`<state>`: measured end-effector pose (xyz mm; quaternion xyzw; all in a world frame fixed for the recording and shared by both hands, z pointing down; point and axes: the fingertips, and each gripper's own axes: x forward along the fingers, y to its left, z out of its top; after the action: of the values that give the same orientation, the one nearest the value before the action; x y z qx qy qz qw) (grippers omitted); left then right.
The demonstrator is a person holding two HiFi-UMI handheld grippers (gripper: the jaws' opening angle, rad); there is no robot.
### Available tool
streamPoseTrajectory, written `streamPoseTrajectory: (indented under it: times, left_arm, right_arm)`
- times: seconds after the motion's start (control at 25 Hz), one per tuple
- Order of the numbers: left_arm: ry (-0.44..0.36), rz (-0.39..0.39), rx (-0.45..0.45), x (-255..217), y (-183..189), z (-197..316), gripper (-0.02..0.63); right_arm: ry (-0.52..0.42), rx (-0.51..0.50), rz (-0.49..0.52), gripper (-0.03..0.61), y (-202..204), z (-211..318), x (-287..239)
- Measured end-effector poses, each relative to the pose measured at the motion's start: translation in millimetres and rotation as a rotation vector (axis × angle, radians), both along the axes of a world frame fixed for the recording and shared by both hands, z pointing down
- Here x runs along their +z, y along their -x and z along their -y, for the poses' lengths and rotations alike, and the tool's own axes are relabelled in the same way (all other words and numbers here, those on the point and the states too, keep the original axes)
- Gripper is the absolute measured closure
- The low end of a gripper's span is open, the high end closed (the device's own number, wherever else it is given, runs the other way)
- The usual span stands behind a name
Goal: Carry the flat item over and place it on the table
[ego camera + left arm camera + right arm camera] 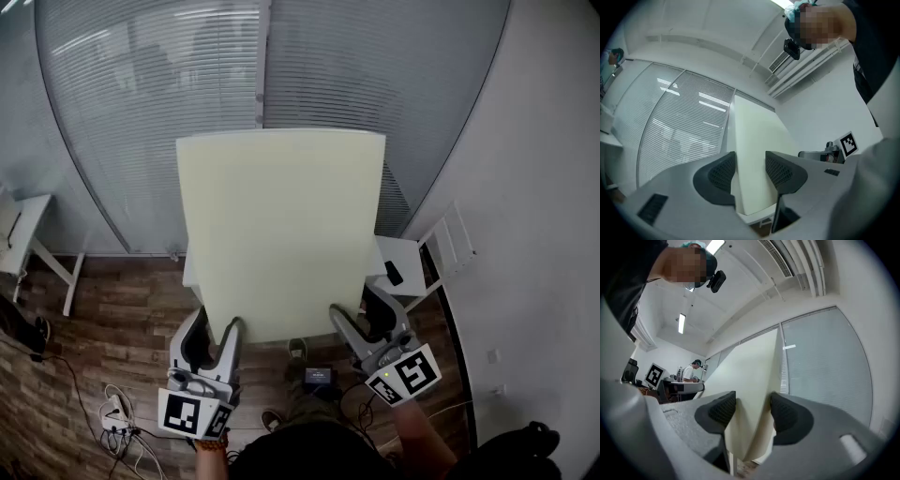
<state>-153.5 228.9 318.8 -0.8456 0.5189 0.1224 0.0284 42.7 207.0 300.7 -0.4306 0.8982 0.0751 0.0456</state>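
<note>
A large pale-yellow flat board (281, 225) is held up in front of me, over a small white table (401, 255). My left gripper (215, 330) grips the board's lower left corner and my right gripper (360, 309) its lower right corner. In the left gripper view the board (754, 140) runs between the two dark pads of the left gripper (750, 171), which press on its faces. The right gripper view shows the board (752, 371) clamped the same way in the right gripper (753, 411). The board hides most of the table.
A black object (394, 273) lies on the table's right end. Another white desk (26, 230) stands at the left, a white rack (456, 240) at the right wall. Cables and a power strip (116, 409) lie on the wood floor. A glass wall with blinds (141, 94) is behind.
</note>
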Motion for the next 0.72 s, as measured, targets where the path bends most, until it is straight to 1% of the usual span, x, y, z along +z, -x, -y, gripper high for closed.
streamPoseTrajectory:
  times: [0.12, 0.28, 0.44, 0.72]
  left_arm:
    - [-0.023, -0.012, 0.009, -12, -3, 4, 0.411]
    - [0.001, -0.016, 0.020, -5, -2, 11, 0.410]
    - [0.035, -0.012, 0.018, 5, 3, 22, 0.410]
    - [0.055, -0.016, 0.021, 10, 12, 45, 0.410]
  right_arm:
    - [0.025, -0.017, 0.019, 0.347, -2, 6, 0]
    - [0.041, -0.032, 0.049, 0.342, -3, 11, -1]
    - [0.063, -0.040, 0.043, 0.339, 2, 23, 5]
    - [0.081, -0.042, 0.056, 0.339, 9, 46, 9]
